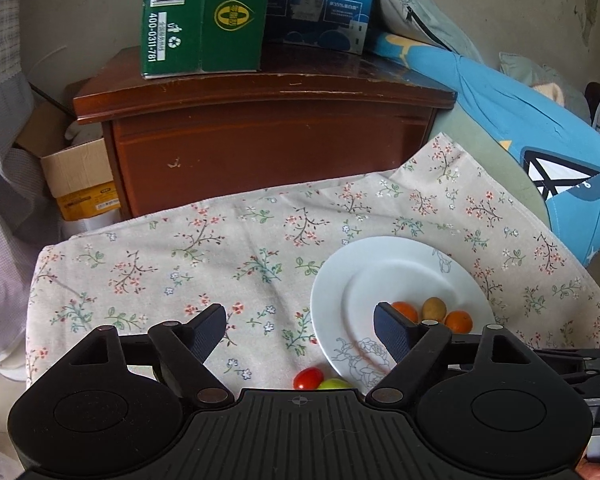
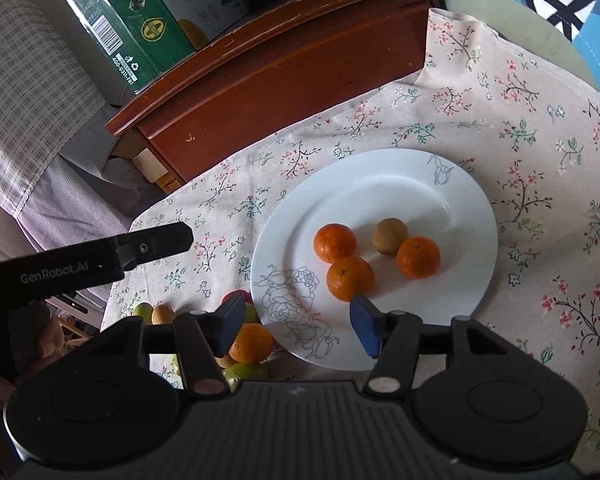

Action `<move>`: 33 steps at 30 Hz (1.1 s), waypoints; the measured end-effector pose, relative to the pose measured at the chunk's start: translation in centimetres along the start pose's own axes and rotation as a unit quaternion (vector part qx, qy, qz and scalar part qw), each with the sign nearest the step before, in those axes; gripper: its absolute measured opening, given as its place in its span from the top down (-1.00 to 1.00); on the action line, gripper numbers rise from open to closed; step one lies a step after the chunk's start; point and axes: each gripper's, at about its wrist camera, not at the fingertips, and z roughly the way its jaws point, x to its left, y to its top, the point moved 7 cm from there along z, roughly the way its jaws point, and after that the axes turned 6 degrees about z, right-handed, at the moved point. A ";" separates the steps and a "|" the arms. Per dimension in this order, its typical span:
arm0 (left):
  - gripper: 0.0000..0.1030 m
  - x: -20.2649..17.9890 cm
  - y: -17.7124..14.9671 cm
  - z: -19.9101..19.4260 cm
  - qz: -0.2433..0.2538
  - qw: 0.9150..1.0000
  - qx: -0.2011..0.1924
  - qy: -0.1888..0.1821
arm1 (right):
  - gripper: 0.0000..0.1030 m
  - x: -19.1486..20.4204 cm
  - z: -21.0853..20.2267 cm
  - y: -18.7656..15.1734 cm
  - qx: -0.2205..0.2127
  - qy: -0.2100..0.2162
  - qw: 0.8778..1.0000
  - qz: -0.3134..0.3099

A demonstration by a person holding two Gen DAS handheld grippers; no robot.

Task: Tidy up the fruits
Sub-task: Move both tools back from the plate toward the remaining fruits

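Looks about halfway — three mandarins [image 2: 350,276] and a kiwi [image 2: 389,235] sit on the white plate [image 2: 472,216]; a loose fruit pile [image 2: 242,344] waits beside its near-left rim; left gripper [image 1: 300,330] and right gripper [image 2: 298,326] both gape, nothing held.

Black tongs [image 2: 298,324], dark blue ribbed pads [image 2: 364,330], white "GenRobot.AI" lettering.

Both claws [image 1: 300,328] [image 2: 296,322] agape, empty
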 end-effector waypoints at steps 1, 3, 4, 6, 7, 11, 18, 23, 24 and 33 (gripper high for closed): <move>-0.65 0.3 -0.1 -0.2 -0.004 1.000 0.000 0.002 | -0.17 0.2 0.0 -0.1 0.003 0.003 1.000 -0.003; -0.68 1.0 -0.2 -0.7 -0.007 1.000 0.000 0.001 | -0.18 0.7 0.1 -0.4 0.009 0.007 1.000 -0.013; -0.68 1.2 -0.3 -0.8 -0.006 1.000 0.000 -0.001 | -0.19 1.0 0.2 -0.6 0.012 0.007 1.000 -0.019; -0.68 1.9 -0.5 -1.3 -0.005 1.000 0.002 0.003 | -0.19 1.5 0.3 -0.9 0.017 0.010 0.999 -0.030; -0.68 2.3 -0.6 -1.5 -0.006 1.000 0.003 0.006 | -0.19 1.8 0.4 -1.1 0.019 0.013 0.999 -0.034; -0.69 3.8 -1.1 -2.0 -0.013 1.000 0.011 0.015 | -0.25 2.8 0.6 -1.8 0.029 0.013 0.998 -0.057; -0.69 6.5 -2.1 -2.3 -0.023 0.999 0.029 0.036 | -0.27 4.2 1.3 -2.9 0.039 0.009 0.995 -0.093; -0.69 8.4 -3.2 -1.9 -0.043 0.997 0.040 0.049 | -0.27 5.0 1.8 -3.6 0.039 0.004 0.991 -0.130; -0.69 8.7 -3.5 -1.6 -0.049 0.997 0.044 0.051 | -0.27 5.0 1.9 -3.7 0.039 0.003 0.990 -0.134; -0.64 10.2 -5.7 0.1 -0.072 0.993 0.064 0.062 | -0.26 4.8 2.6 -4.0 0.034 -0.010 0.987 -0.155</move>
